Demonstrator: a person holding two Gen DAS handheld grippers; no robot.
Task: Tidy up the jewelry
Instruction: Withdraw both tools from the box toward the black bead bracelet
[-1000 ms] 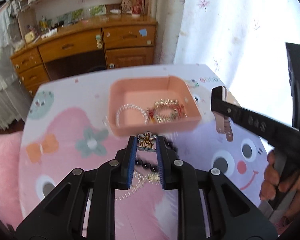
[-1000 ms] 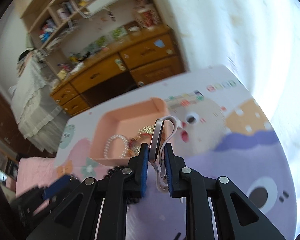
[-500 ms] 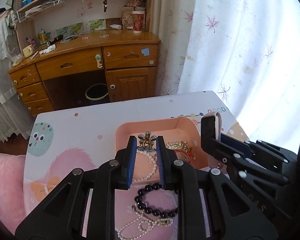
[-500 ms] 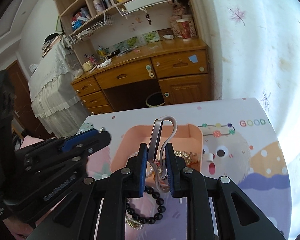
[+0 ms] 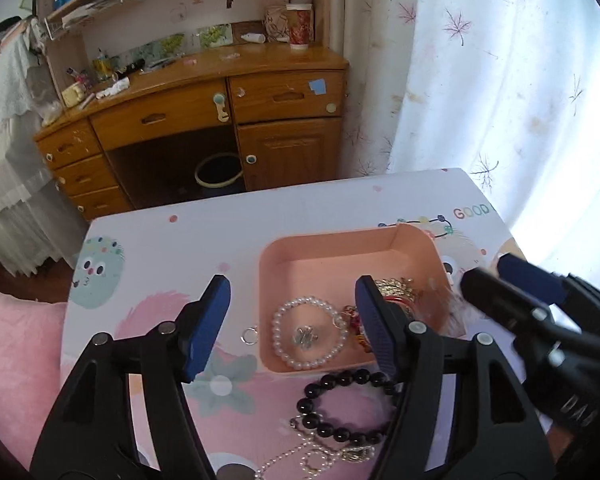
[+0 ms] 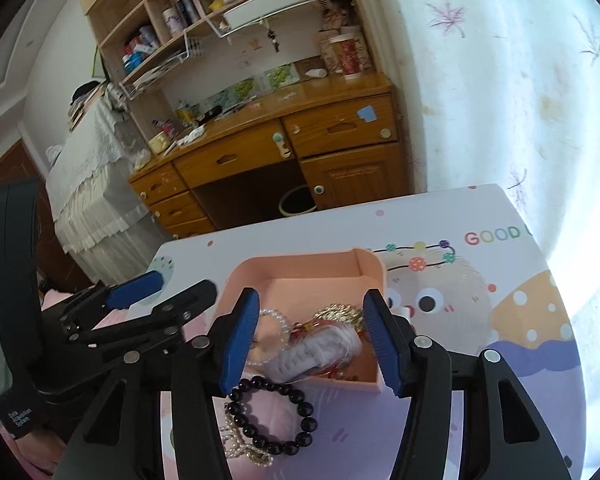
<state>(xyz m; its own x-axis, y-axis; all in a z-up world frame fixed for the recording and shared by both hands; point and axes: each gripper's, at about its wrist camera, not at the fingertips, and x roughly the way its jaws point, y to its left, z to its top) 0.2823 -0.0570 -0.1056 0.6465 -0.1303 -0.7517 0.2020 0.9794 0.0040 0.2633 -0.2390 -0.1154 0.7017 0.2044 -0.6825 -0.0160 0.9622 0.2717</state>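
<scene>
A pink tray point(image 5: 336, 250) point(image 6: 300, 270) sits on the cartoon-print table. In it lie a white pearl bracelet point(image 5: 280, 344), a small gold charm point(image 5: 306, 335), gold and red jewelry point(image 5: 396, 288) and a white watch point(image 6: 320, 350). My left gripper point(image 5: 294, 326) is open and empty above the tray's near left part. My right gripper point(image 6: 310, 340) is open and empty above the tray. A black bead bracelet point(image 5: 340, 408) point(image 6: 270, 416) and a thin pearl chain point(image 5: 312, 454) point(image 6: 240, 446) lie on the table in front of the tray. A small silver ring point(image 5: 250, 335) lies left of the tray.
A wooden desk point(image 5: 204, 108) with drawers and shelves stands beyond the table, with a waste bin point(image 5: 218, 170) under it. A white curtain point(image 5: 500, 80) hangs at the right. A pink cushion point(image 5: 16, 360) is at the left of the table.
Both grippers opened. The gold charm dropped from the left gripper into the tray, inside the pearl bracelet. The white watch dropped from the right gripper into the tray.
</scene>
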